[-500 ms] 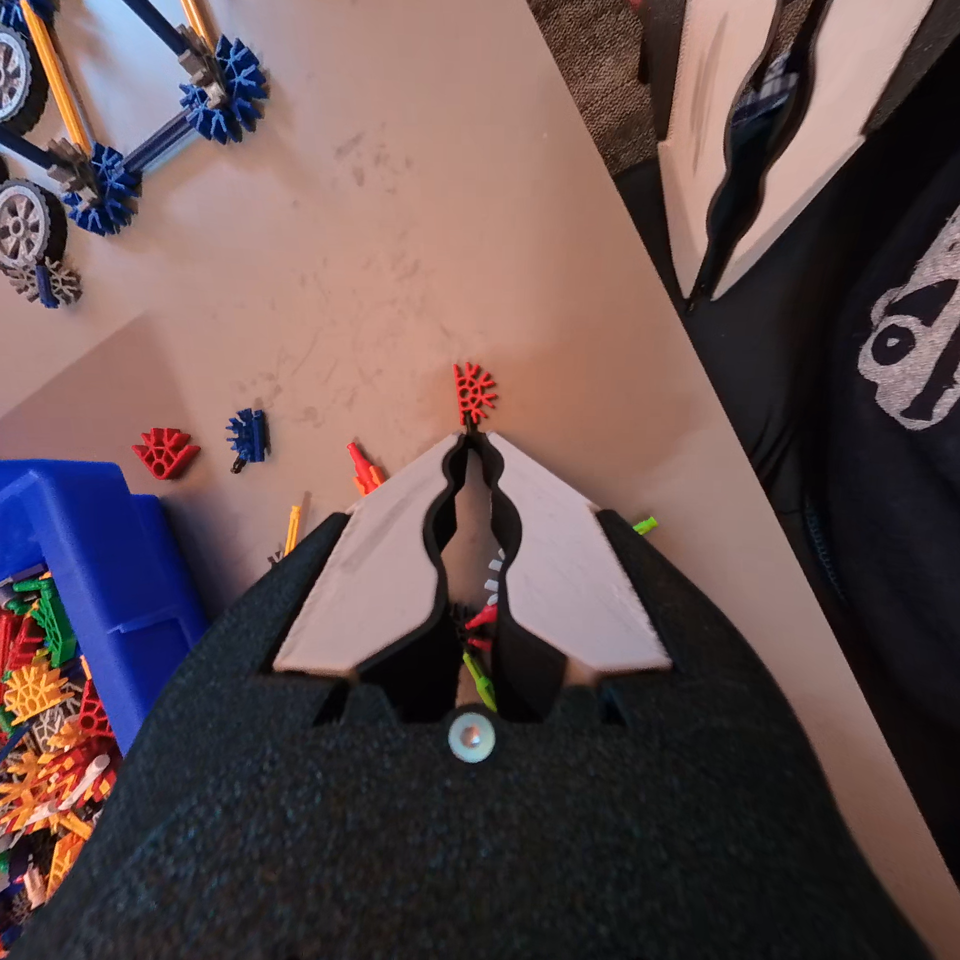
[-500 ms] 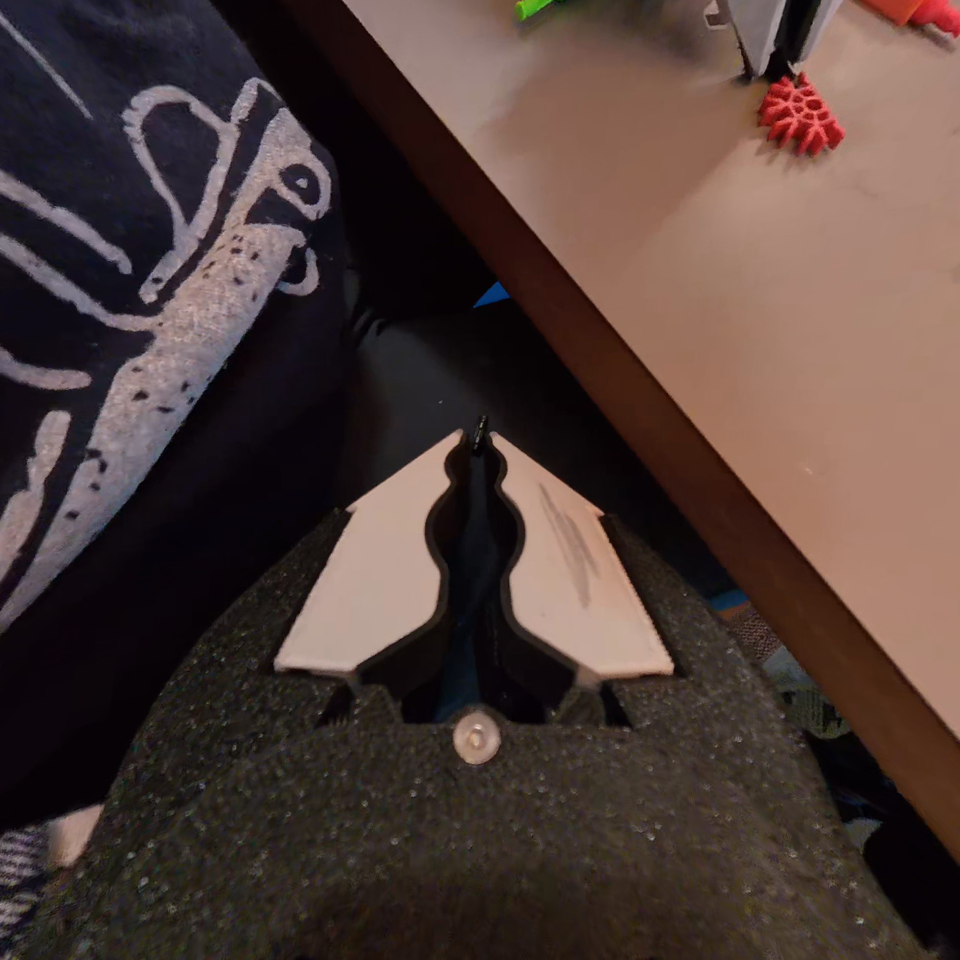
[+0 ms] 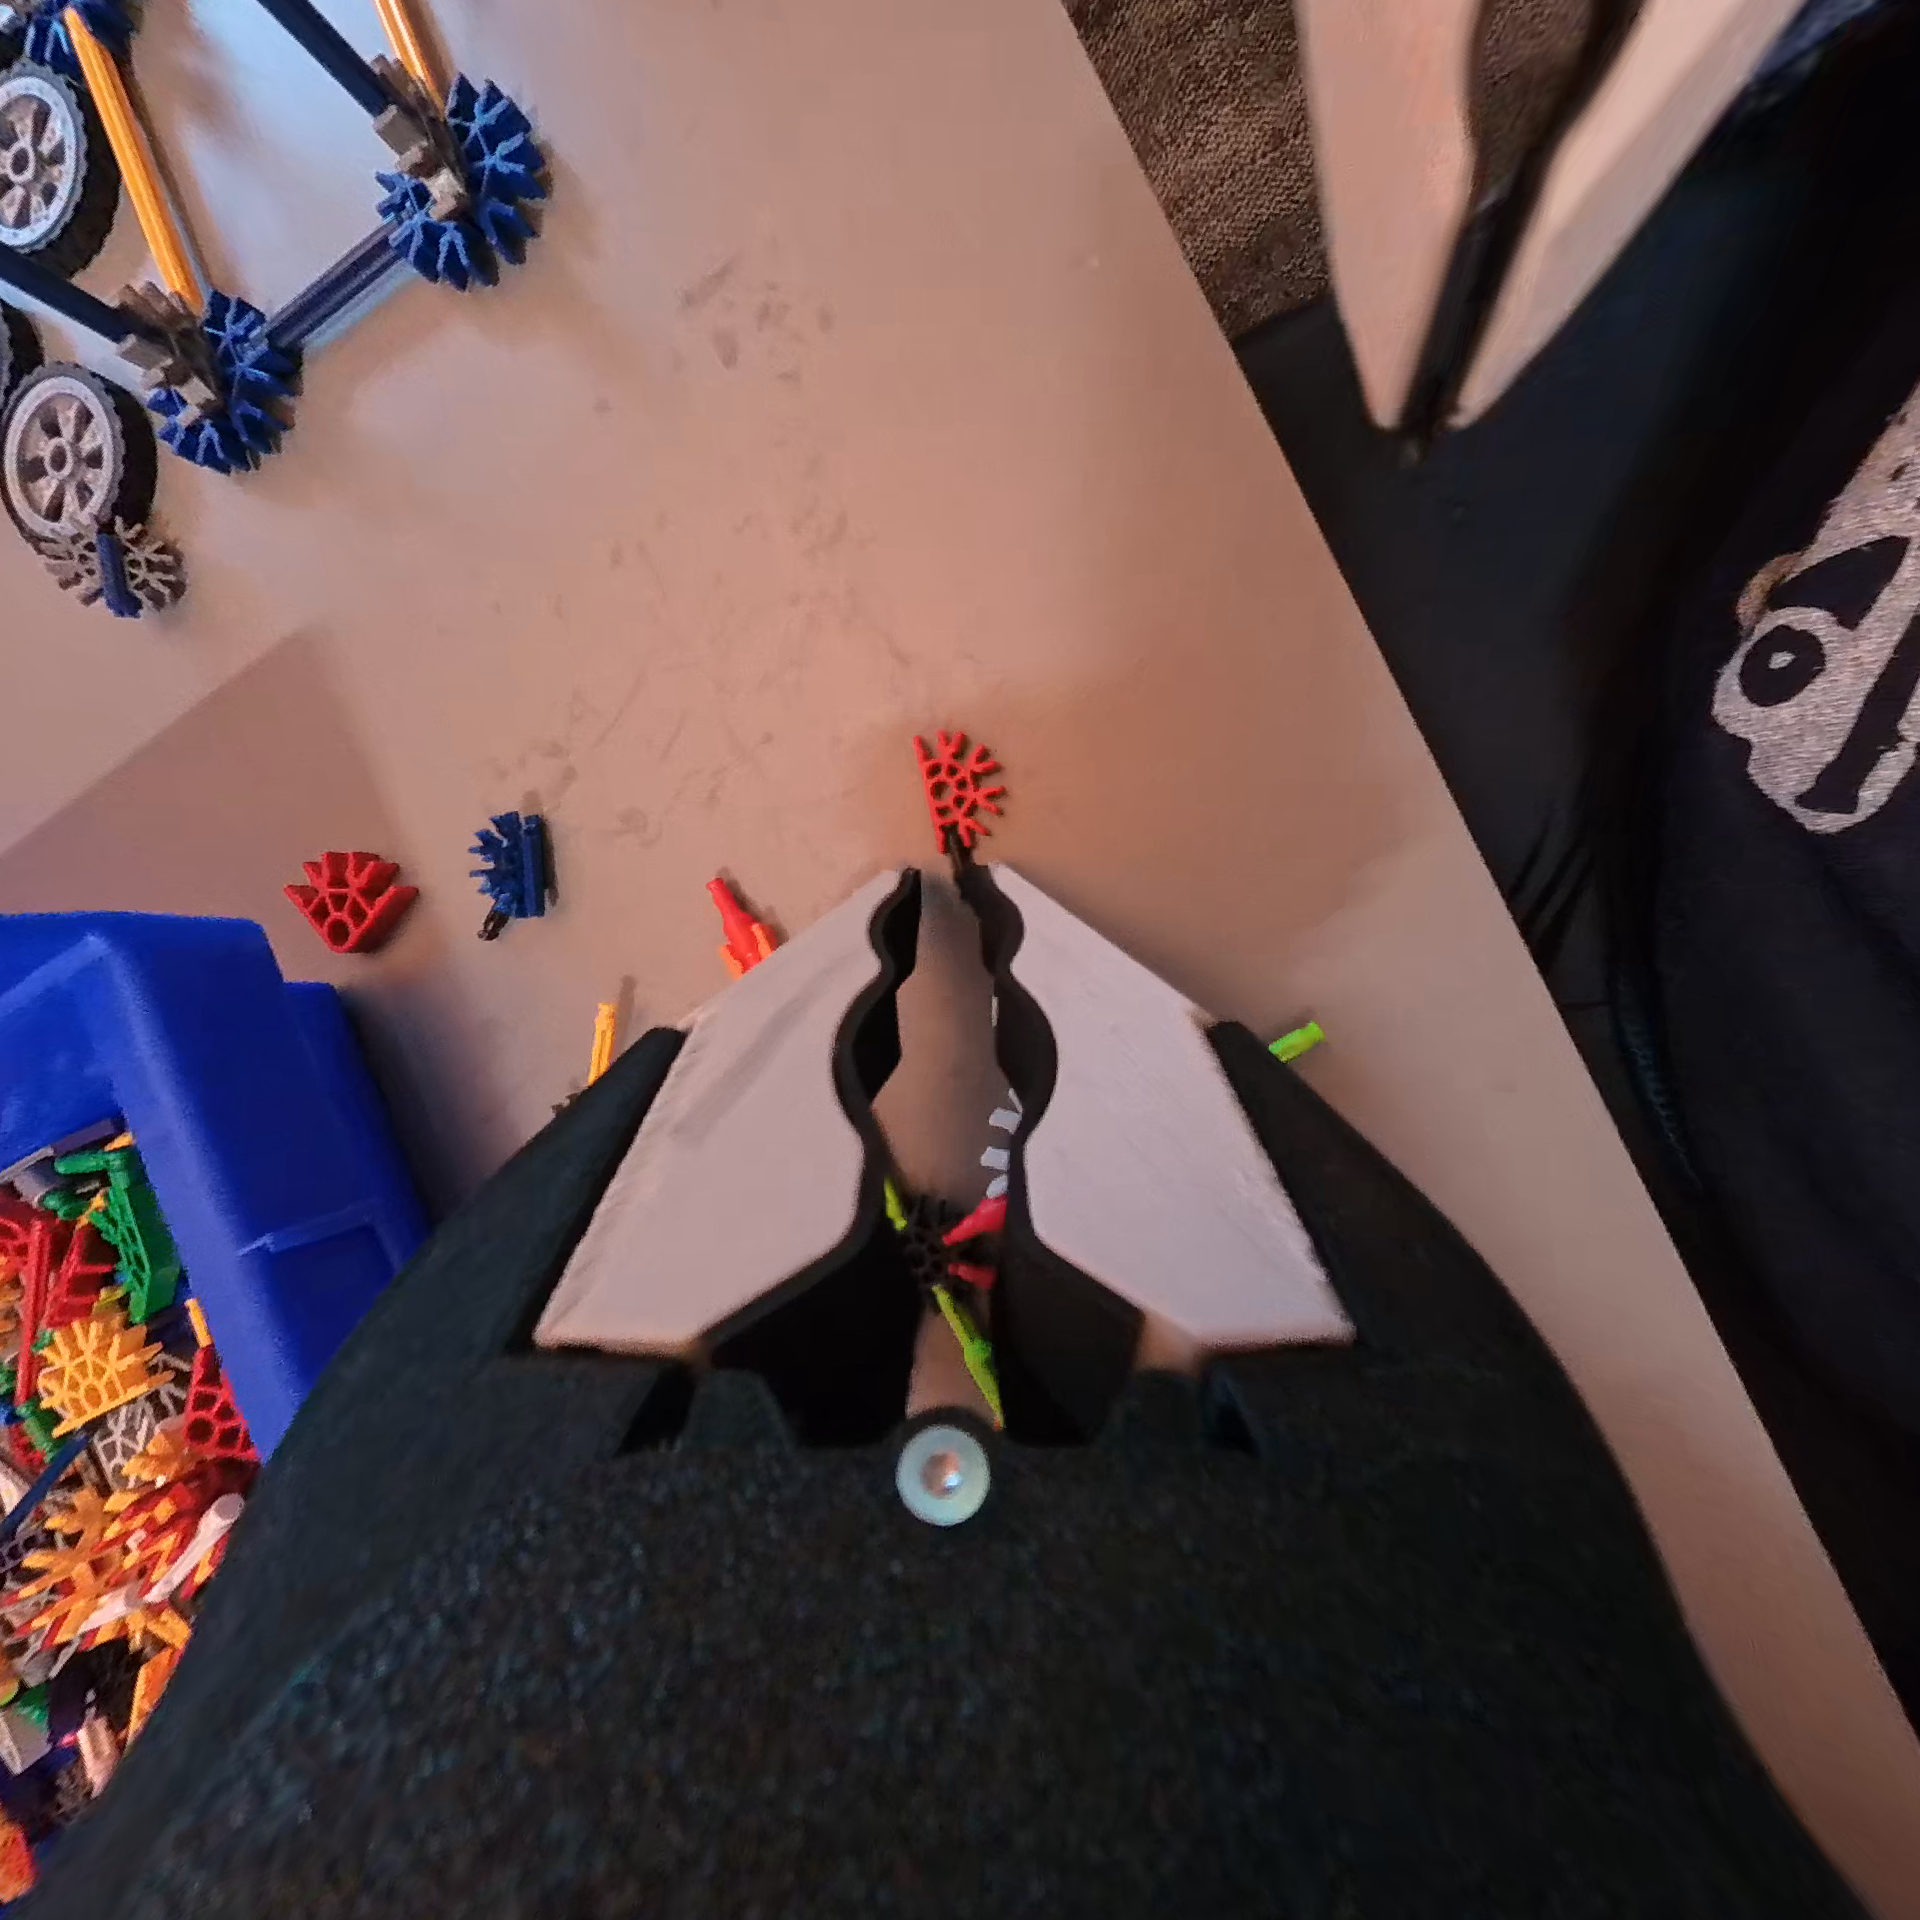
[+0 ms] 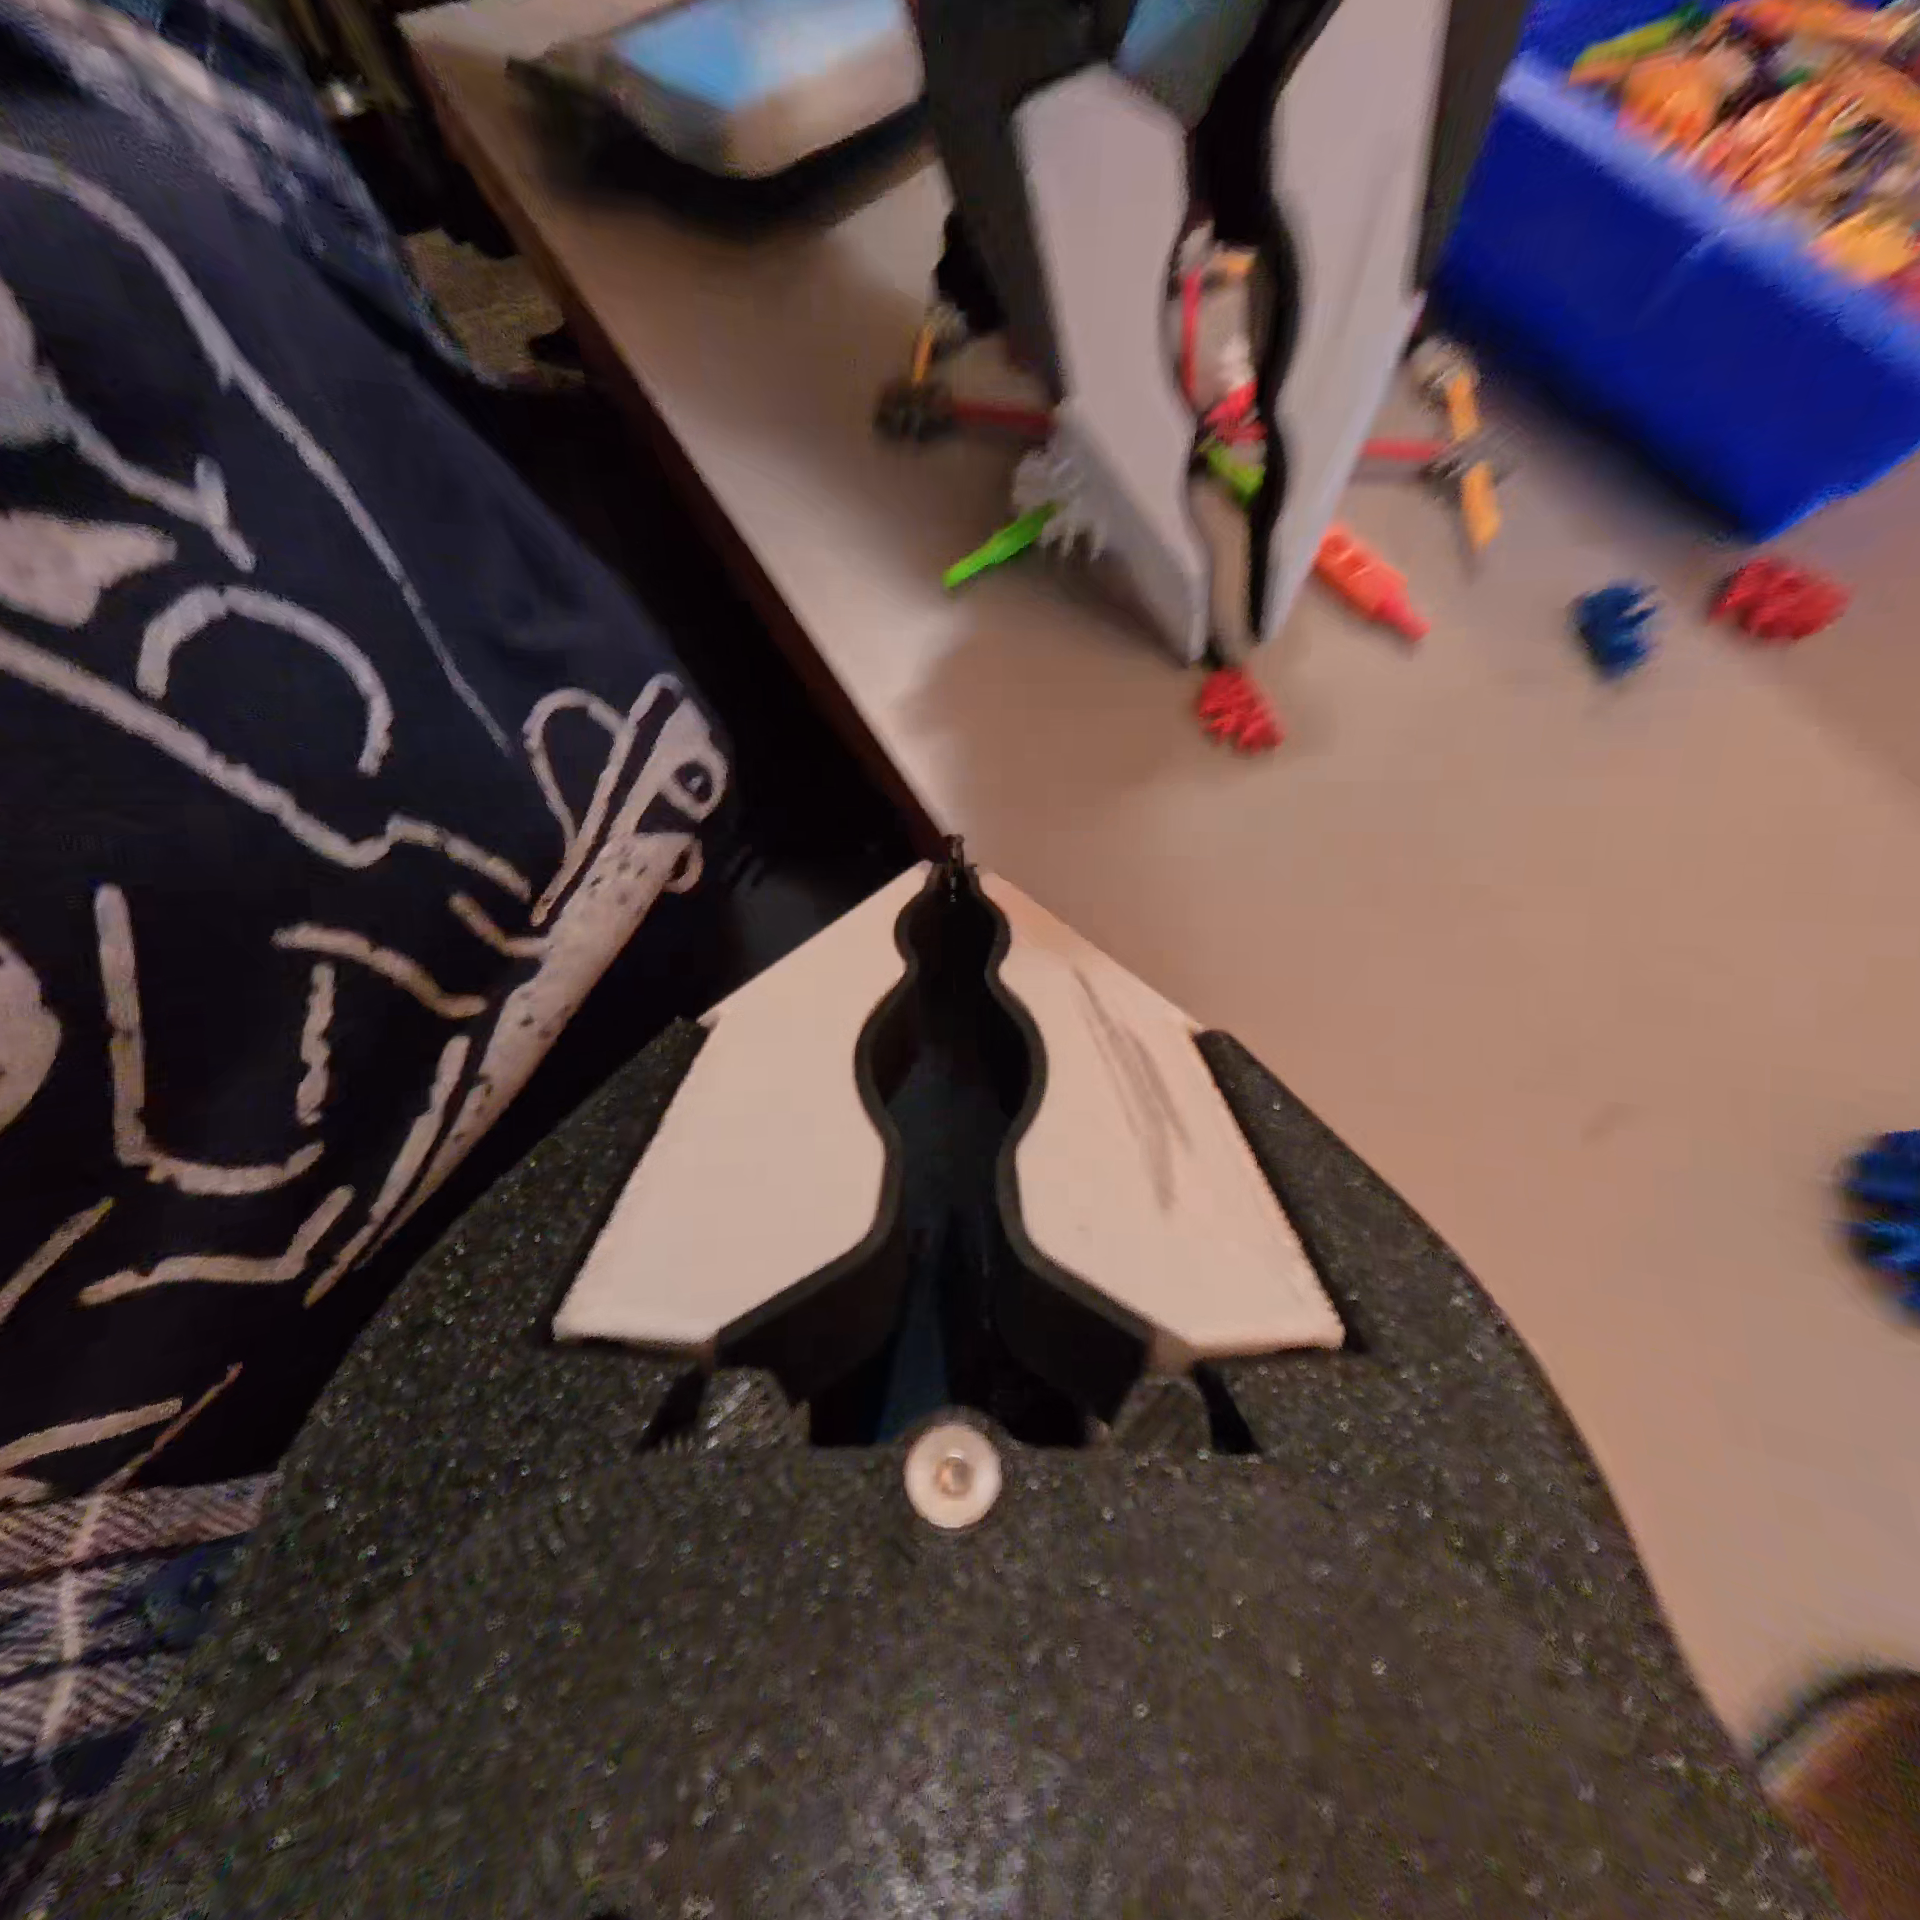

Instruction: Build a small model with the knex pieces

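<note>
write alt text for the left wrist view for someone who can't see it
The left gripper, jaws slightly parted, points down at a tan table, its tips beside a red snowflake connector. A blue bin of mixed construction pieces sits at left, a wheeled rod model beyond.

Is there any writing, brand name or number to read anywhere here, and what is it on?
None can be read.
The dark shirt bears a white drawing, not letters.
The flat grey object in the right wrist view is too blurred to tell.
The blue bin shows no writing.
</note>
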